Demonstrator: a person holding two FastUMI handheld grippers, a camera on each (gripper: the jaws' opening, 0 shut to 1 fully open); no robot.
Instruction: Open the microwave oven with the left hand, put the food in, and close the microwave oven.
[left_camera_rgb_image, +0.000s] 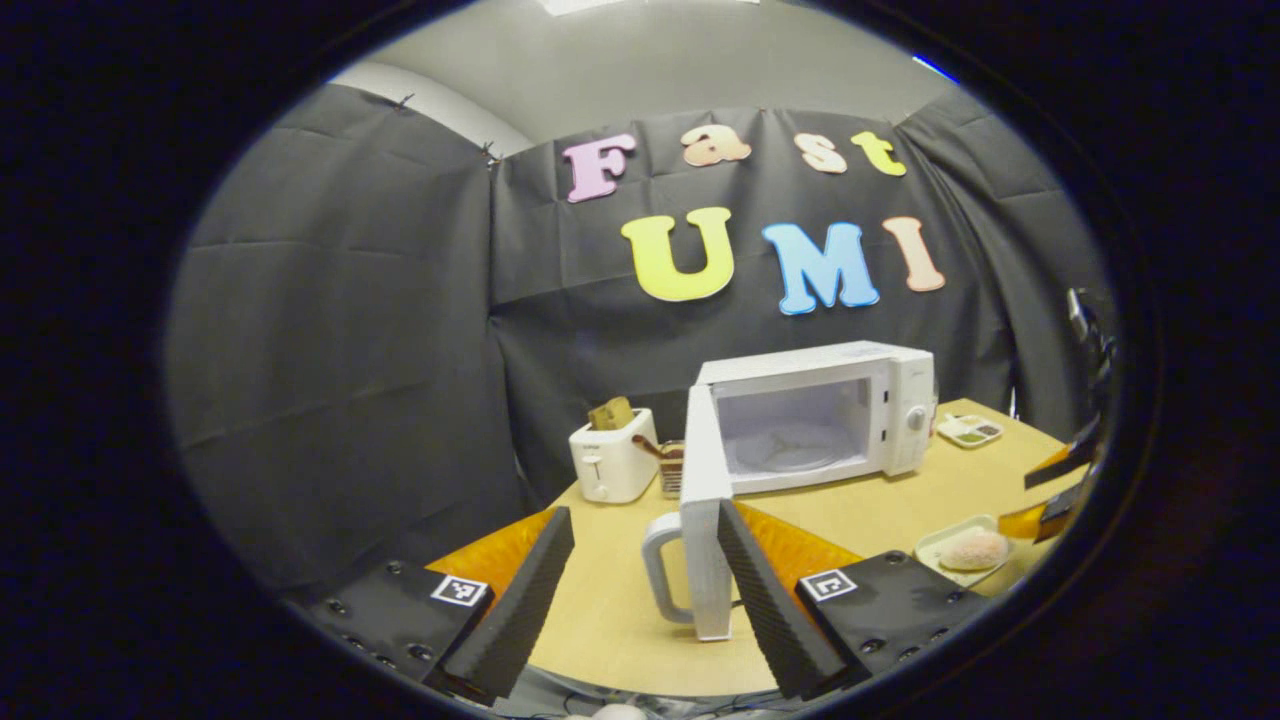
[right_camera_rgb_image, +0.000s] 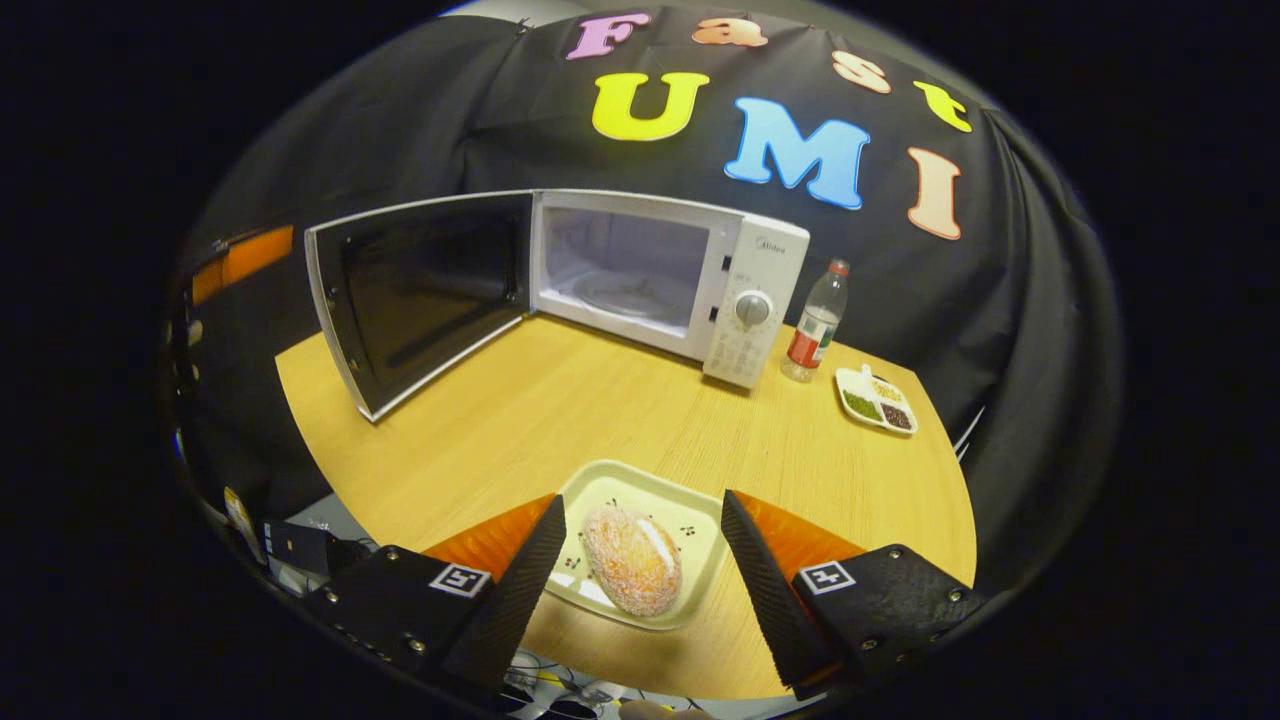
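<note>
In the left gripper view, the left gripper (left_camera_rgb_image: 645, 585) hangs with fingers spread wide, gripping nothing, before the microwave oven (left_camera_rgb_image: 815, 415), whose door (left_camera_rgb_image: 705, 520) stands swung open edge-on on the wooden table (left_camera_rgb_image: 900, 500); a toaster (left_camera_rgb_image: 612, 460) sits to its left. In the right gripper view, the right gripper (right_camera_rgb_image: 640, 585) hovers, fingers apart, either side of the plate (right_camera_rgb_image: 690, 520) carrying the food (right_camera_rgb_image: 632, 560), near the table's front edge, well short of the open oven. A bottle (right_camera_rgb_image: 815, 325) stands beside the oven.

1. A white toaster (left_camera_rgb_image: 612, 460) holding bread stands at nine o'clock on the table (right_camera_rgb_image: 560, 400).
2. A water bottle (right_camera_rgb_image: 815, 325) stands at two o'clock.
3. Just beside it lies a divided snack tray (right_camera_rgb_image: 877, 400).
</note>
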